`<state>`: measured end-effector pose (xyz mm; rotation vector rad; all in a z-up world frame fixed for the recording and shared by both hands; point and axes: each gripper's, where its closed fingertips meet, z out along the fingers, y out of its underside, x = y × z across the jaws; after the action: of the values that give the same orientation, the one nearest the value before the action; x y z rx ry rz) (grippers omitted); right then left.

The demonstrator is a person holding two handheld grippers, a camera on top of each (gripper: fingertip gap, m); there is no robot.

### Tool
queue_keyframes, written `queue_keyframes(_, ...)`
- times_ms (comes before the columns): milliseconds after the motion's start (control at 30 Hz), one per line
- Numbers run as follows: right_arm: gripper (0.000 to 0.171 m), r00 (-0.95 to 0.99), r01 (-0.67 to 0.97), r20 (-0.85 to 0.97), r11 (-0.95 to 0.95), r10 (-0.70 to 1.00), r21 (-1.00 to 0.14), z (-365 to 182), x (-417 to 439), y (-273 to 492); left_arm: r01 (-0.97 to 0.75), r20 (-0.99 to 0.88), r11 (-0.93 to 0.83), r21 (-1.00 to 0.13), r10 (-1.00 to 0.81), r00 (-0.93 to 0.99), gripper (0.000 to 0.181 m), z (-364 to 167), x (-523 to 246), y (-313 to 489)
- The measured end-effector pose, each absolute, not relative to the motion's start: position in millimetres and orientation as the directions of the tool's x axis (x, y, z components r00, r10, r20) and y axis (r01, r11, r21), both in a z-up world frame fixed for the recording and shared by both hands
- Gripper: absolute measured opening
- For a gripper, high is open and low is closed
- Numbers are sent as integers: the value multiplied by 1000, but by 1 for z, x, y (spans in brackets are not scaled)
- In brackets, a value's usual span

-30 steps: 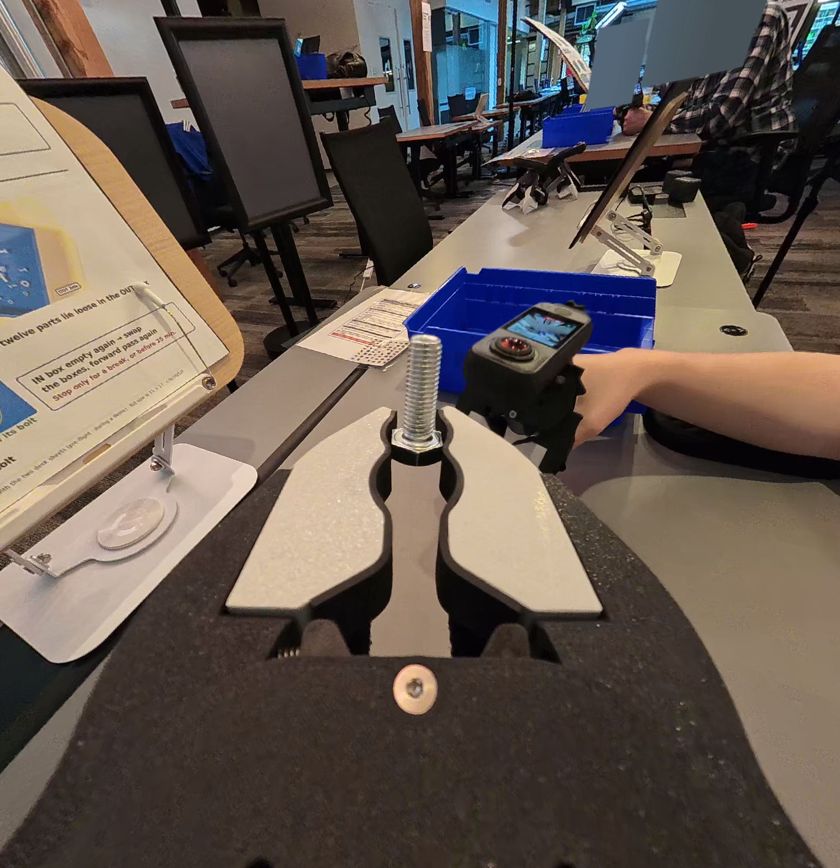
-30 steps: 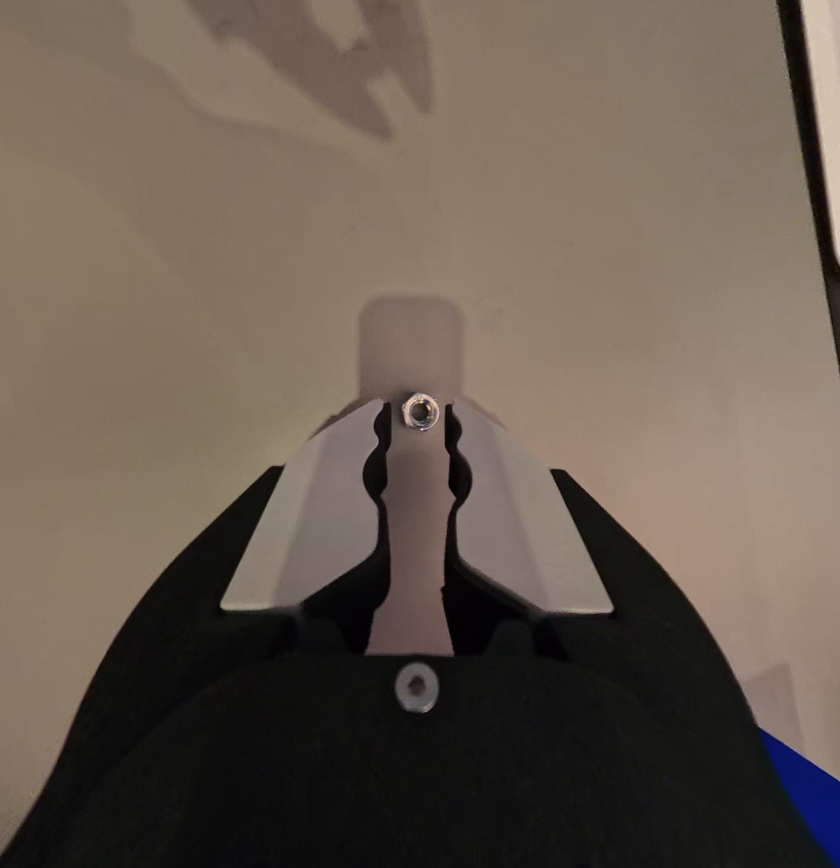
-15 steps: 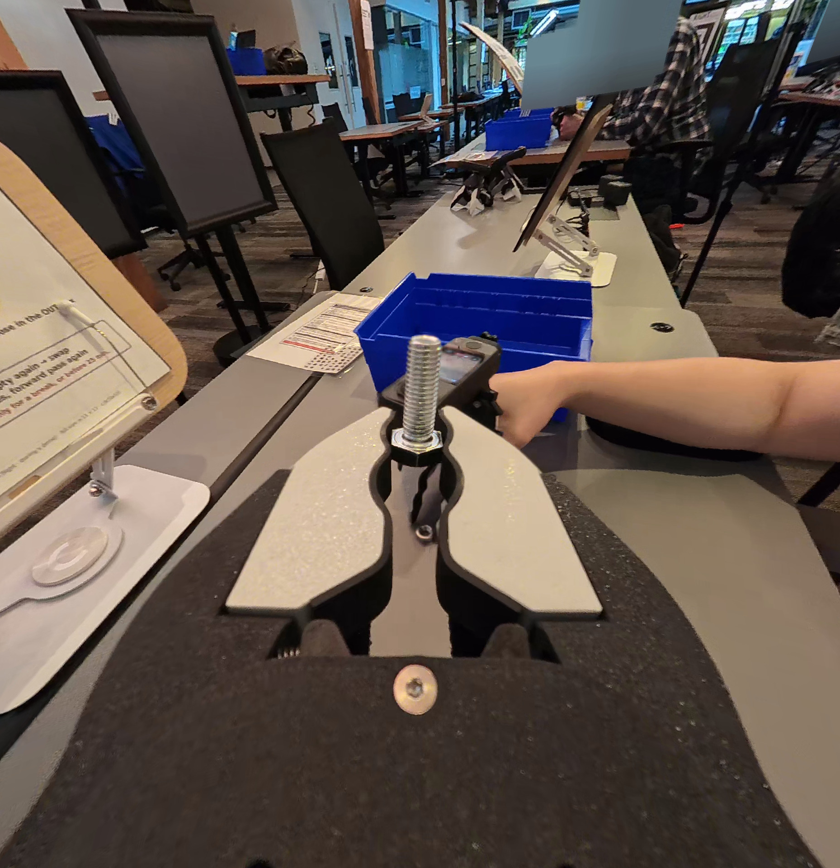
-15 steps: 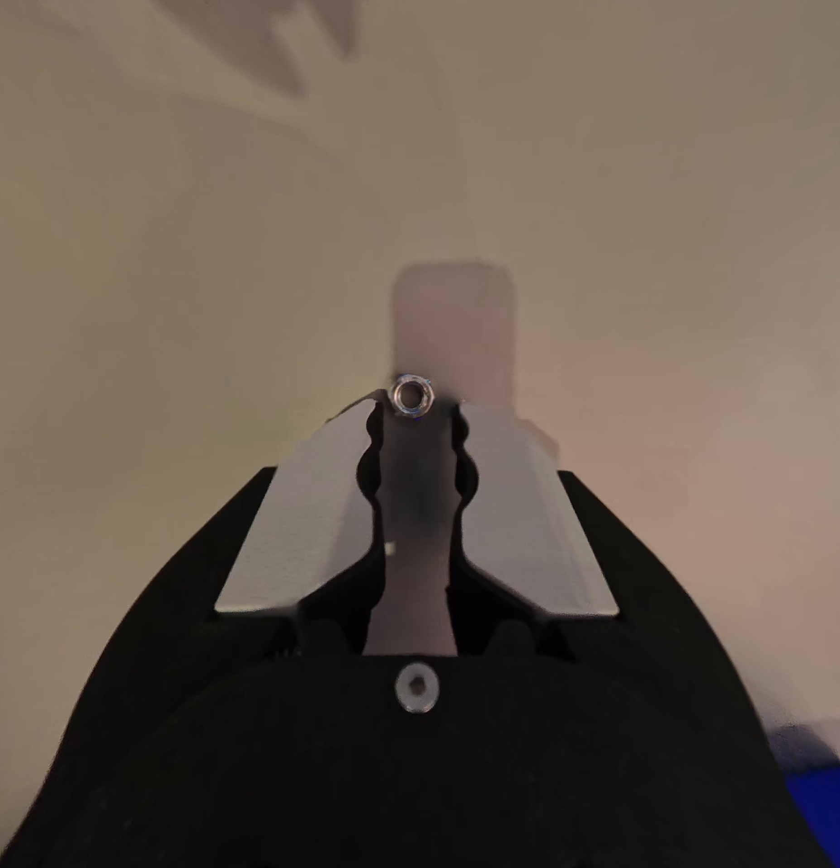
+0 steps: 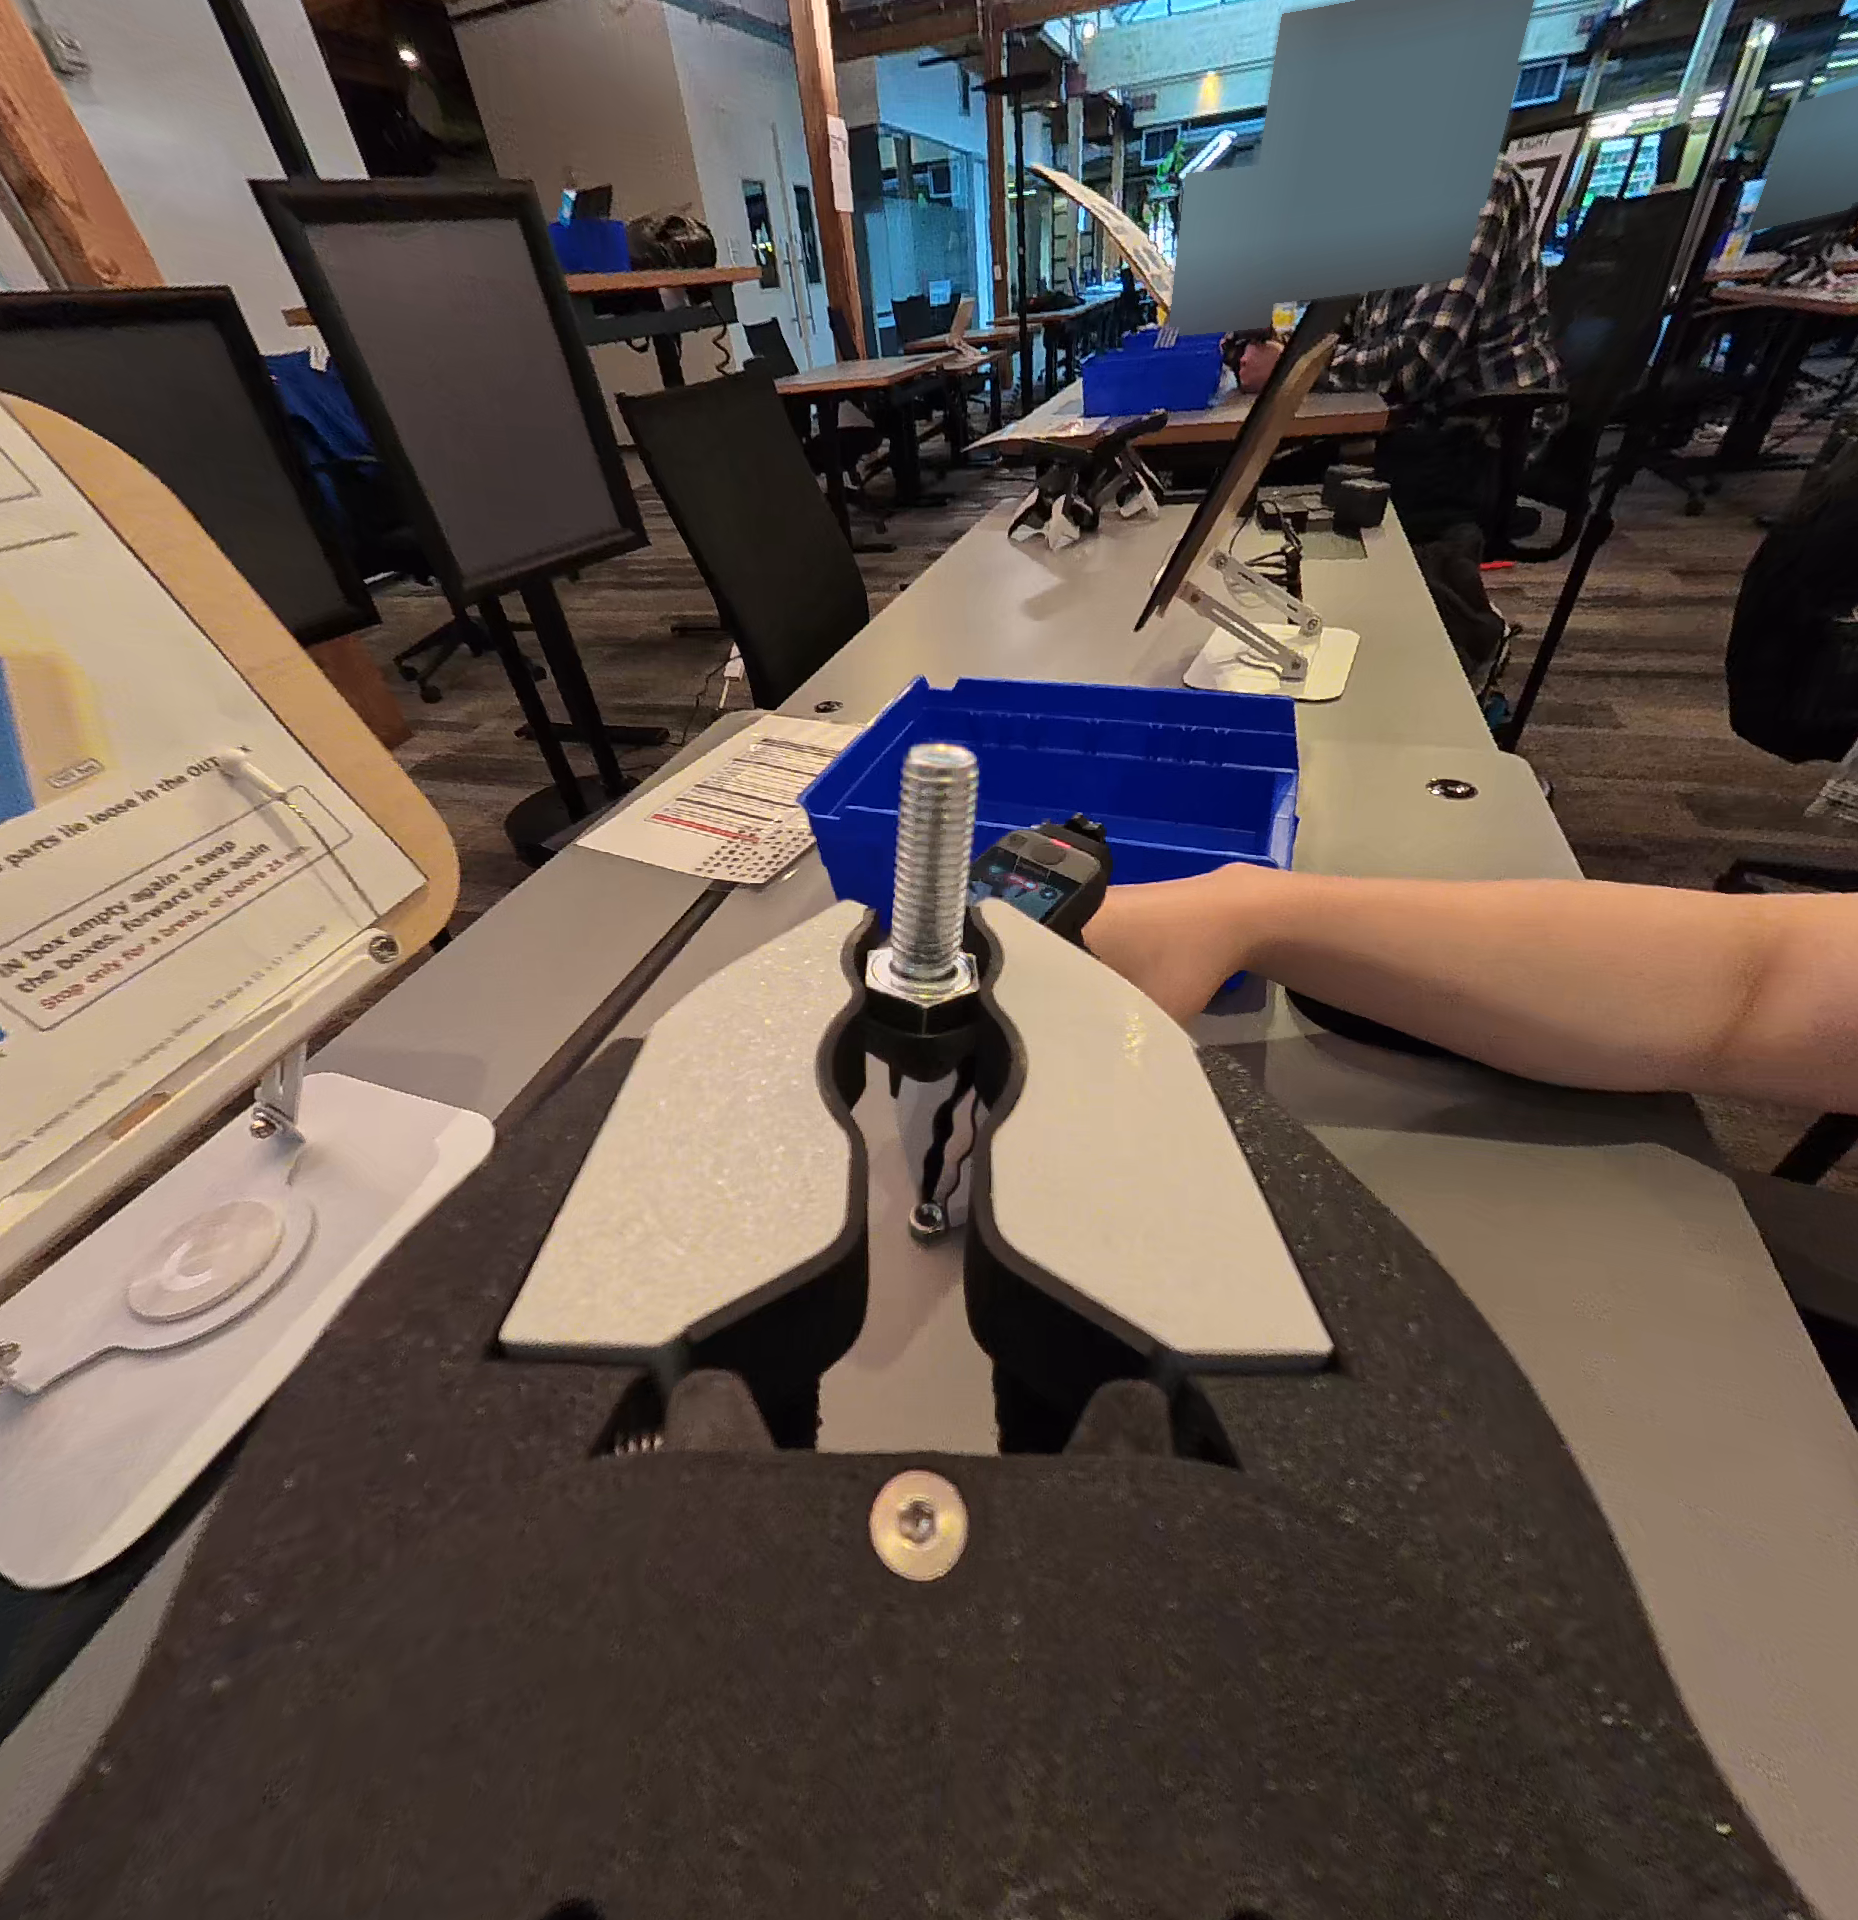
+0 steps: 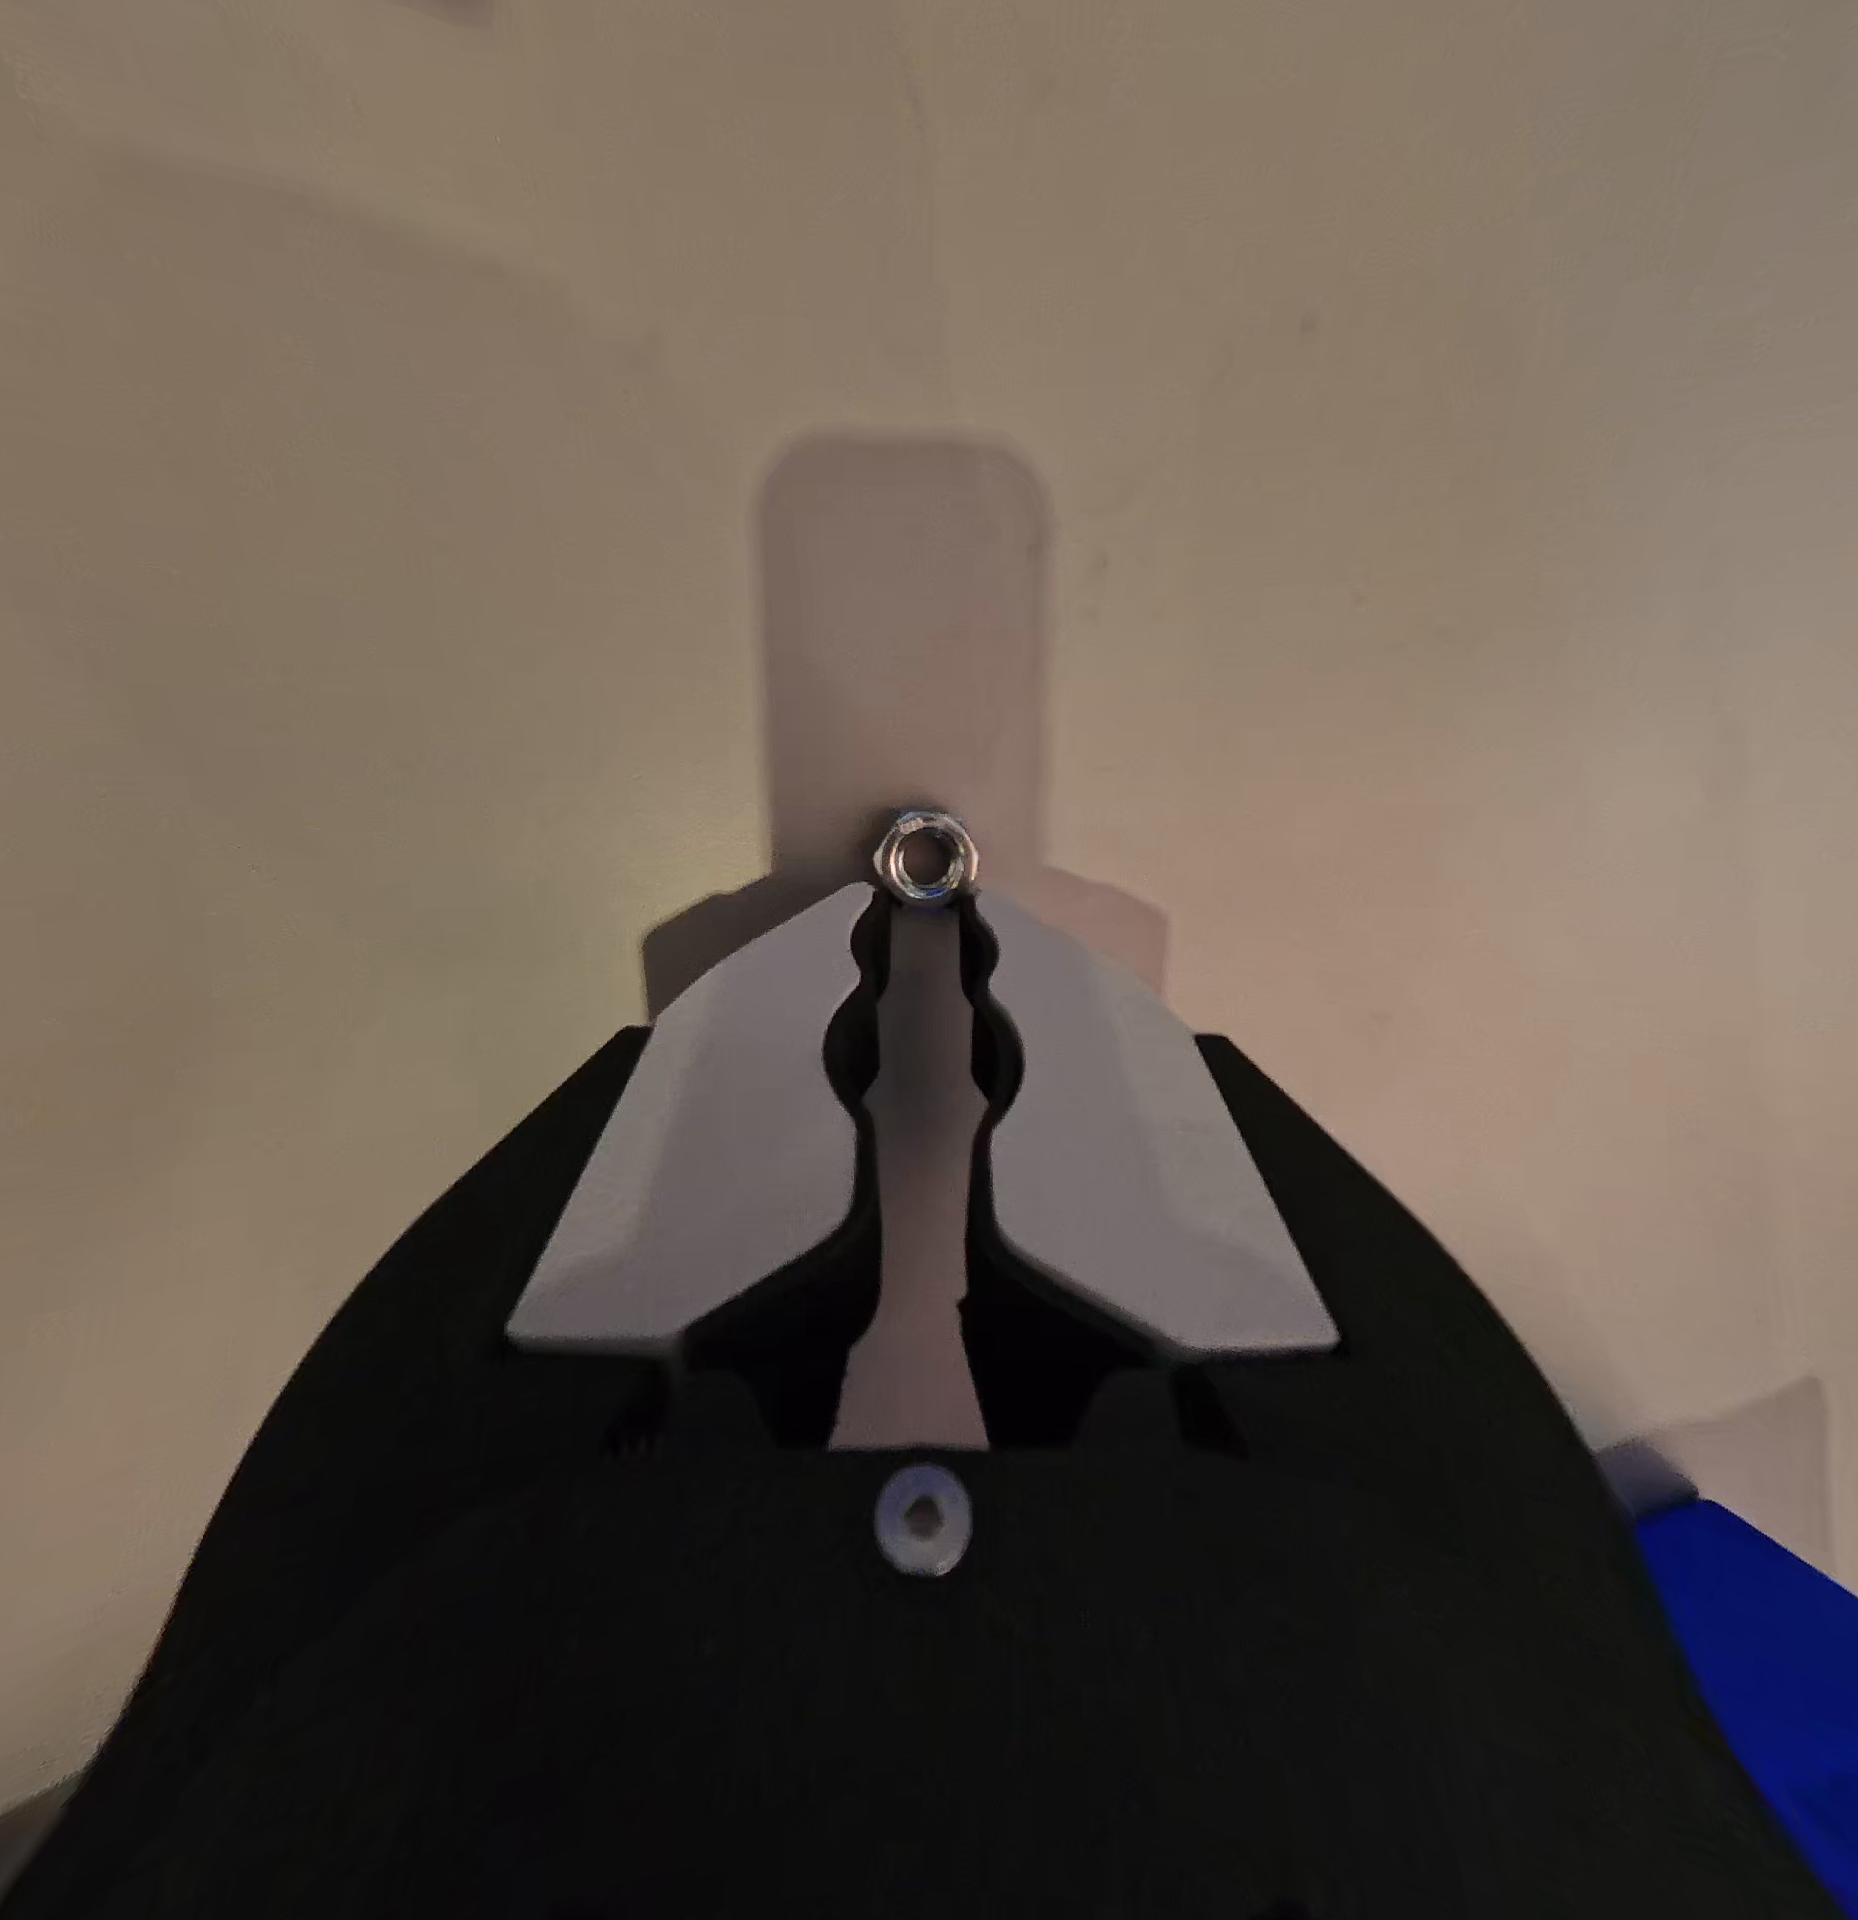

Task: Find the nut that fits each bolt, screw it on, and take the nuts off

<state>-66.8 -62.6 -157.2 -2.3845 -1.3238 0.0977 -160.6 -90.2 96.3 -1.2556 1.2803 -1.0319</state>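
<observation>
Left wrist view: left gripper [image 5: 922, 961] clamped on head of upright bolt [image 5: 935, 858], centre frame, blue bin [image 5: 1060, 774] behind on grey table [image 5: 1527, 1299]. Right wrist view: right gripper [image 6: 925, 902] pinching small nut [image 6: 925, 860] at fingertips, mid-frame, pointing down at table.

A long grey table [image 5: 1444, 727] runs past black chairs [image 5: 759, 540], dark framed boards [image 5: 468, 384], wooden pillars and patterned carpet.
</observation>
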Motion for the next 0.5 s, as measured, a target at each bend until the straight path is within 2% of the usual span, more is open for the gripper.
queue_keyframes(167, 12, 580, 771, 110, -501, 807, -392, -158, -68, -70, -77, -93, 85, -993, -990, 107, 15, 111, -174, -83)
queue_keyframes(500, 11, 595, 688, -17, -521, 803, -505, -158, -73, -76, 6, -64, 66, -998, -985, 159, 15, 129, -194, -69)
